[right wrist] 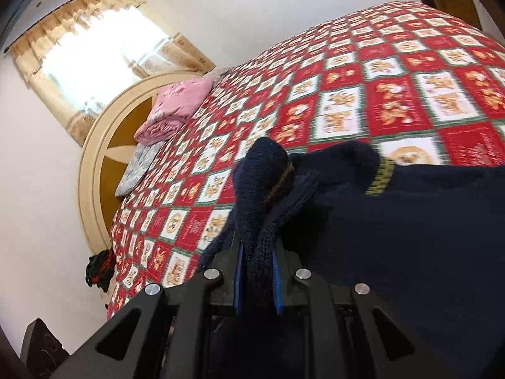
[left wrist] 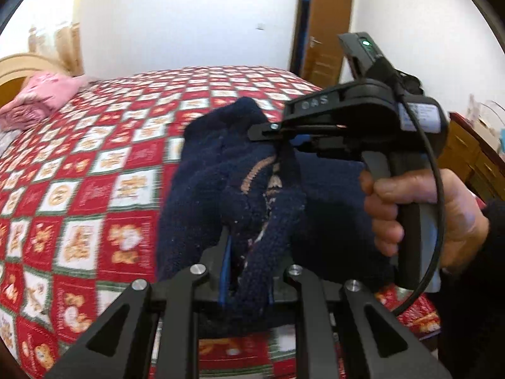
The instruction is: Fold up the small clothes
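Observation:
A dark navy knitted garment (left wrist: 208,189) with tan trim hangs in the air above the bed, held by both grippers. My left gripper (left wrist: 247,271) is shut on a bunched fold of it. My right gripper (left wrist: 271,132) shows in the left wrist view at the upper right, held by a hand (left wrist: 419,208), and is shut on the garment's upper edge. In the right wrist view my right gripper (right wrist: 256,271) is shut on a knitted fold, and the garment (right wrist: 410,221) spreads to the right.
The bed has a red and white checked quilt (left wrist: 94,173) (right wrist: 363,94). Folded pink cloth (left wrist: 41,98) (right wrist: 176,107) lies by the round headboard (right wrist: 101,164). A brown door (left wrist: 325,31) and wooden furniture (left wrist: 467,154) stand at the right. A dark bundle (right wrist: 99,270) hangs at the bed's edge.

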Demonstrator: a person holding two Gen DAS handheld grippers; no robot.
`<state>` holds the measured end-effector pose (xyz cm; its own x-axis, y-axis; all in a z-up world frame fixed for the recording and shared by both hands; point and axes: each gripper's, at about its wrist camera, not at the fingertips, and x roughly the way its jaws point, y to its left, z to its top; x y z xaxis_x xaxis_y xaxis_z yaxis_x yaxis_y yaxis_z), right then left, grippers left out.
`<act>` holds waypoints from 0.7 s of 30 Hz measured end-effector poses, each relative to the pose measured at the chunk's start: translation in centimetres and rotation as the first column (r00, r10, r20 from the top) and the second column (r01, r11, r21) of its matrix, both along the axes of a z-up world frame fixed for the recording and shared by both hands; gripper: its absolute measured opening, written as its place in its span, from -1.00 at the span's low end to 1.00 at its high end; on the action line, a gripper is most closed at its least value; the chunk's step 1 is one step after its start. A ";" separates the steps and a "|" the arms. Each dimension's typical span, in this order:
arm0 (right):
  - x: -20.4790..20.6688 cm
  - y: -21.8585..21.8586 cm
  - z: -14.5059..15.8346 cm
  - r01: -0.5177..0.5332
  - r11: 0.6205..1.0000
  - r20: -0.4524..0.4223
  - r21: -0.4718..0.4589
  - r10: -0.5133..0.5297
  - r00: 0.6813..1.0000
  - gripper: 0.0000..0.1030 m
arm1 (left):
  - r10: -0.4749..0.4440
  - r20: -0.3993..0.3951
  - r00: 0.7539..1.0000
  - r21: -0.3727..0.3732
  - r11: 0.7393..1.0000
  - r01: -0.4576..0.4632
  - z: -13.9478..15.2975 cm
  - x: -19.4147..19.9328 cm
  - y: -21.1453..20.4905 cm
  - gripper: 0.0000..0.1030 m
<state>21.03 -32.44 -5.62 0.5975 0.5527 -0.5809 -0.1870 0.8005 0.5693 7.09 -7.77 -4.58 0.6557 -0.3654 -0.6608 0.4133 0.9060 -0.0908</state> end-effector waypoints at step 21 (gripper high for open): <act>-3.4 -12.7 1.0 0.124 0.990 -0.007 -0.065 -0.124 0.992 -0.70 | -0.224 -0.004 0.975 0.039 0.974 0.224 0.4 -2.1 -11.9 -0.65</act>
<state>17.61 -45.10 -4.63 0.6522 0.4358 -0.6202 -0.0778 0.8523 0.5172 5.04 -19.70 -4.14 0.5600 -0.4774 -0.6772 0.6064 0.7931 -0.0576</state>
